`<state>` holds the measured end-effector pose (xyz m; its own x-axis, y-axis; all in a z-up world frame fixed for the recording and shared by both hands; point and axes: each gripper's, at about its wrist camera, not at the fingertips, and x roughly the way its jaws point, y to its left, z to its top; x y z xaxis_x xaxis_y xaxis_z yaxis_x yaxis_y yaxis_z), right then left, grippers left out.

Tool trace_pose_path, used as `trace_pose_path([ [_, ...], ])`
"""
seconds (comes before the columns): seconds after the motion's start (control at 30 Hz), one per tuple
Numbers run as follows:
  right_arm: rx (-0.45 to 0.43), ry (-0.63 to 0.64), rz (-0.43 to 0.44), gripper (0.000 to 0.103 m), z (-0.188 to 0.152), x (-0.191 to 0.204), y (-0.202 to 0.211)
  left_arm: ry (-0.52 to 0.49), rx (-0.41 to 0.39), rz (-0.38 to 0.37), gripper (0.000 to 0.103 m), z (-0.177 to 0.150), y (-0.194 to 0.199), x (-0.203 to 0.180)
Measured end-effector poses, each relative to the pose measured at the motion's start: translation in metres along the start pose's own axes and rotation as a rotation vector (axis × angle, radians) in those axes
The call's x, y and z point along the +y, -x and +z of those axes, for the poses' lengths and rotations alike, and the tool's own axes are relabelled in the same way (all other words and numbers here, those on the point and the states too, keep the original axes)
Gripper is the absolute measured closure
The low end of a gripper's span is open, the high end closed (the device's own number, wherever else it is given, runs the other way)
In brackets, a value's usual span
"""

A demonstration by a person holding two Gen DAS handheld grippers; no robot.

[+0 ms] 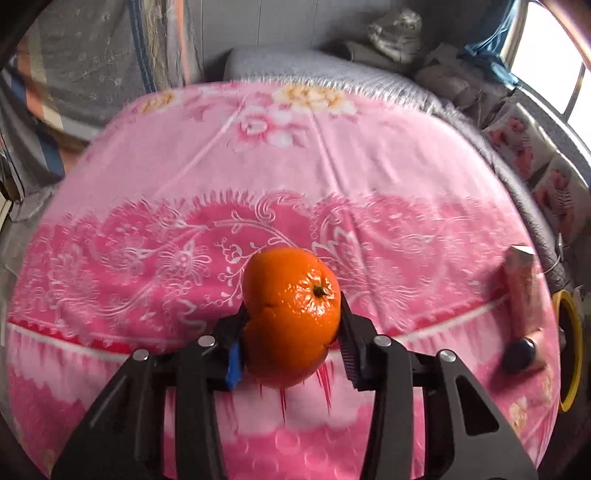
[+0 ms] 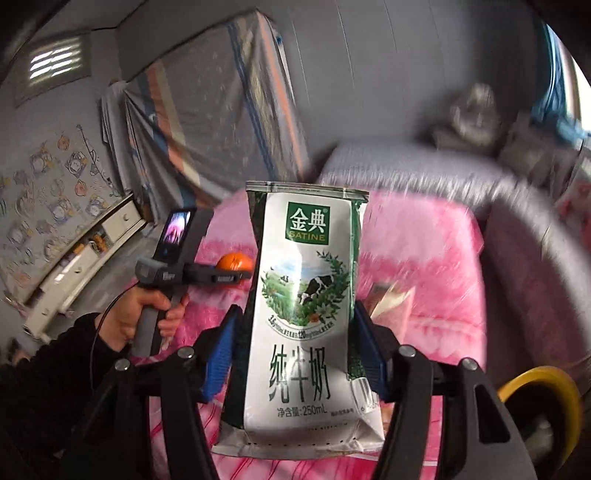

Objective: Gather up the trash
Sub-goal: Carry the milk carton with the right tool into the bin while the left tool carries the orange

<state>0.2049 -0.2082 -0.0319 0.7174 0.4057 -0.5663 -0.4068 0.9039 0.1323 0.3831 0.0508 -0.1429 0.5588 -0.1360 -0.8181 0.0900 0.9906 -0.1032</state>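
My left gripper [image 1: 291,332] is shut on an orange [image 1: 291,317] with a split peel and holds it above the pink bed blanket [image 1: 258,166]. My right gripper [image 2: 295,350] is shut on a white and green milk carton [image 2: 303,314], held upright above the blanket [image 2: 424,258]. The left gripper with the orange [image 2: 234,263] also shows at the left of the right wrist view, in a hand. A pinkish carton [image 1: 521,291] lies on the blanket at the right, with a dark round object [image 1: 521,352] at its near end. It is blurred behind the milk carton in the right wrist view [image 2: 391,299].
A yellow-rimmed bin [image 1: 569,354] stands at the bed's right edge; it also shows in the right wrist view [image 2: 543,384]. A grey blanket [image 1: 369,70] and a cat [image 1: 399,33] are at the bed's far end. White drawers [image 2: 81,266] stand at the left.
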Motion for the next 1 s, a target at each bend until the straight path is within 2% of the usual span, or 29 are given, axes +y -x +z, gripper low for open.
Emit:
trace_pose_path([
  [0.13, -0.127, 0.064, -0.075, 0.047, 0.000, 0.027, 0.043, 0.004, -0.083, -0.006, 0.064, -0.010, 0.042, 0.000],
  [0.27, -0.240, 0.113, -0.208, 0.046, -0.005, 0.038, 0.069, -0.016, -0.156, -0.009, 0.064, -0.022, 0.081, -0.006],
  [0.4, -0.318, 0.120, -0.306, 0.046, -0.011, 0.035, 0.091, -0.058, -0.206, -0.034, 0.064, -0.027, 0.110, -0.024],
  [0.6, -0.413, 0.089, -0.465, 0.046, -0.019, 0.003, 0.117, -0.141, -0.240, -0.135, 0.064, -0.028, 0.131, -0.077],
  [0.7, -0.444, 0.068, -0.565, 0.046, -0.028, -0.017, 0.130, -0.201, -0.251, -0.201, 0.064, -0.033, 0.136, -0.114],
  [0.83, -0.442, 0.014, -0.644, 0.046, -0.039, -0.049, 0.140, -0.289, -0.265, -0.293, 0.064, -0.041, 0.143, -0.165],
  [1.0, -0.361, -0.126, -0.712, 0.046, -0.060, -0.117, 0.142, -0.390, -0.273, -0.388, 0.064, -0.052, 0.147, -0.232],
])
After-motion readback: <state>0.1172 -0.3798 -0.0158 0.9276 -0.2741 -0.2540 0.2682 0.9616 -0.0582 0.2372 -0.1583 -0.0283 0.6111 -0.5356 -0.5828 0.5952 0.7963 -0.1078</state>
